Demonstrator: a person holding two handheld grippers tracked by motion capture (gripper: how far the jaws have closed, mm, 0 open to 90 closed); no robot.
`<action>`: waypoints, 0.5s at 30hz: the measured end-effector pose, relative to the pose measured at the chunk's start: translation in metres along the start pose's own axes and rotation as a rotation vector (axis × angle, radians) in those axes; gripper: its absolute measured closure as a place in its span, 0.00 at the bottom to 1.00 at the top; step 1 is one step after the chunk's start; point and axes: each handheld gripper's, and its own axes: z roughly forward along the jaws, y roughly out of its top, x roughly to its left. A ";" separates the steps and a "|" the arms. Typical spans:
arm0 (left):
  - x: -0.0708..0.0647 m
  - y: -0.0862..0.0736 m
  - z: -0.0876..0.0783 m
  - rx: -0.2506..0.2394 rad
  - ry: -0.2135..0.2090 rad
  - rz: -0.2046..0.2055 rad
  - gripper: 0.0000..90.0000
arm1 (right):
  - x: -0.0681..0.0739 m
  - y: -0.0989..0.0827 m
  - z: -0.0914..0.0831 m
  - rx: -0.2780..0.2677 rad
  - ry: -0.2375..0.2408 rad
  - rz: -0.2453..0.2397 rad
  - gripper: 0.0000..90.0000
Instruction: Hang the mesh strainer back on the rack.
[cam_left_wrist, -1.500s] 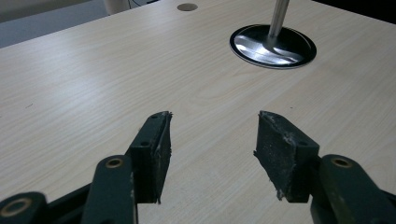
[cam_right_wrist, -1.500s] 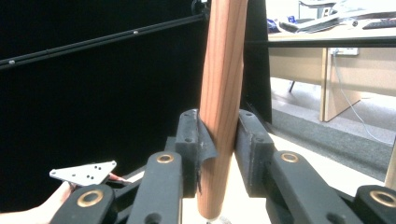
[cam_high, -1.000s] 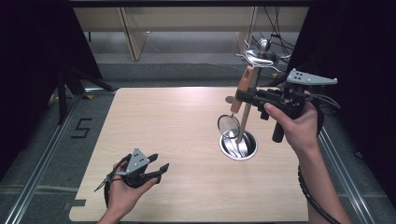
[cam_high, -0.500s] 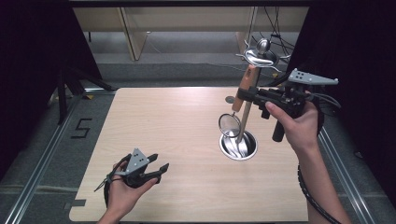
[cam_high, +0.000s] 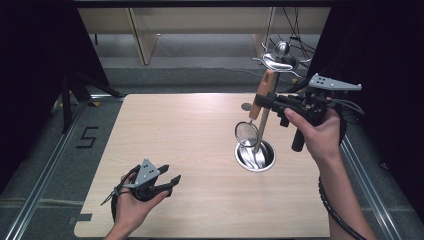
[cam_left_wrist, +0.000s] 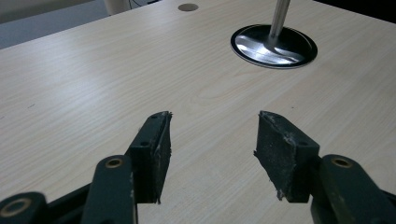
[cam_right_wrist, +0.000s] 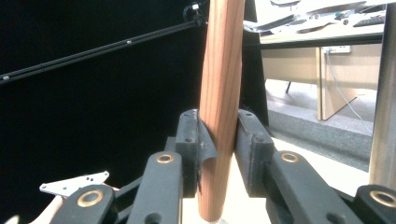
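Holding a small strainer (cam_high: 247, 134) by its wooden handle (cam_right_wrist: 220, 93) with the right gripper (cam_high: 270, 101), jaws closed on the handle from both sides, near its lower end in the right gripper view. Keeping the strainer raised above the bench (cam_high: 200, 150), just beside the metal pole (cam_high: 262, 131) of a stand, mesh bowl hanging down to the left of the pole and over the round steel base (cam_high: 255, 155). Seeing hooks at the top of the stand (cam_high: 280, 58), close above the handle end.

Resting the left gripper (cam_high: 167, 180) low at the near left of the bench, well apart from the stand, jaws spread wide and holding nothing; wood grain visible between them in the left gripper view.

Judging the risks: gripping a smooth round handle with flat pads, so possibly letting it rotate or slide under the weight of the mesh end. Also possibly knocking the strainer against the pole, tipping the stand, or missing the hook, since hard to tell whether the handle end has a loop.
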 end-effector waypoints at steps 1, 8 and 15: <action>0.000 0.000 0.000 -0.002 -0.004 -0.002 0.49 | 0.000 0.000 0.000 0.011 0.000 0.015 0.82; 0.000 0.000 0.000 -0.002 -0.002 -0.001 0.49 | -0.002 -0.001 0.000 0.011 0.002 0.024 0.82; 0.000 0.000 0.000 -0.001 0.000 0.001 0.49 | -0.003 -0.001 0.000 0.013 -0.004 0.044 0.82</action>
